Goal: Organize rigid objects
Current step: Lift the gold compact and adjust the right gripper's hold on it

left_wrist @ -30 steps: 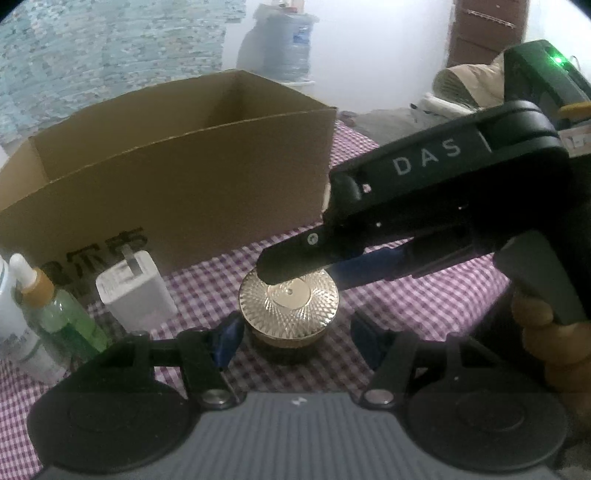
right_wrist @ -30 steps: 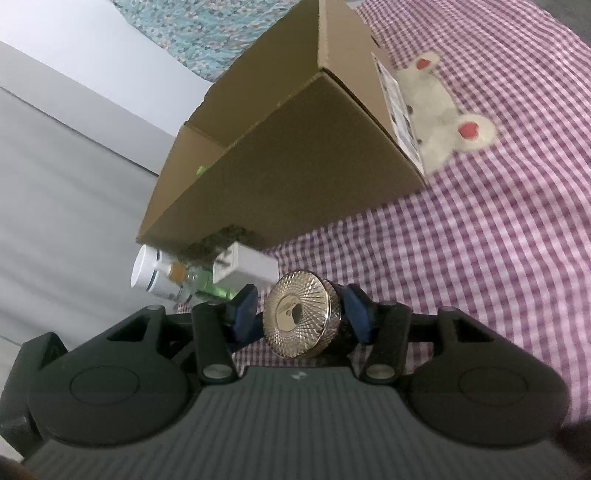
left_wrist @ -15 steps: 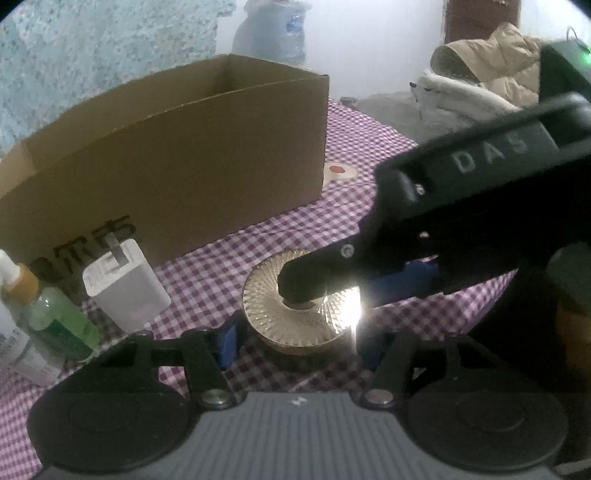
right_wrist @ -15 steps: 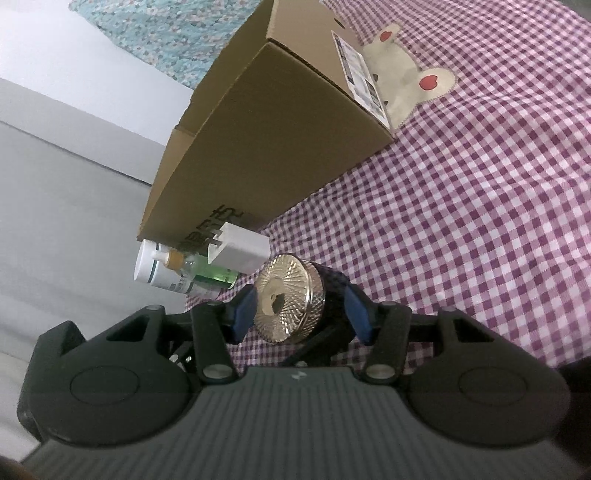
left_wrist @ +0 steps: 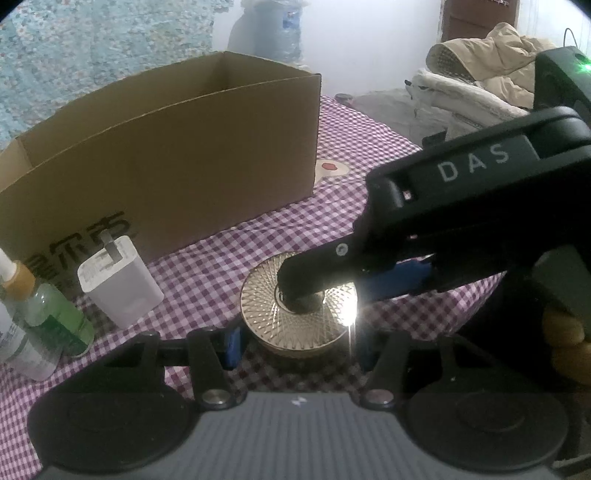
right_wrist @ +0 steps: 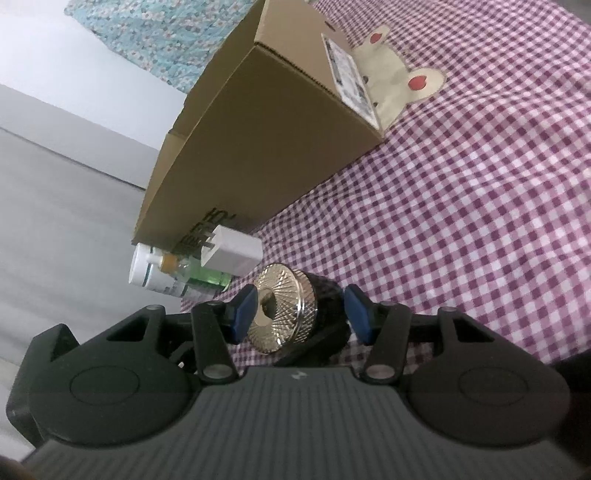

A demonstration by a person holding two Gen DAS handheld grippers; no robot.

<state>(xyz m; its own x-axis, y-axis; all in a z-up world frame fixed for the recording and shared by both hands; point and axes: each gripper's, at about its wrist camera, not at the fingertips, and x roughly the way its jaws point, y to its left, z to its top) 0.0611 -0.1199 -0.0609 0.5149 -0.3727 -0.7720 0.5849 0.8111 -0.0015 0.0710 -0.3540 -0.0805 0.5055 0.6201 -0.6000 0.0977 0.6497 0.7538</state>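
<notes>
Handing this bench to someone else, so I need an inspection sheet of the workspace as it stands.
Surface: purple checked cloth with a bear patch.
Job's things: gold-lidded jar; open cardboard box behind it.
Clutter: white charger, green bottle and white bottle in front of the box.
Grippers: right gripper clamps the jar, lid to base; left gripper straddles the jar, its jaws closing, pads apparently not yet pressing.
Cables: one thin dark wire, upper right.
Surroundings: water jug, piled coats.
</notes>
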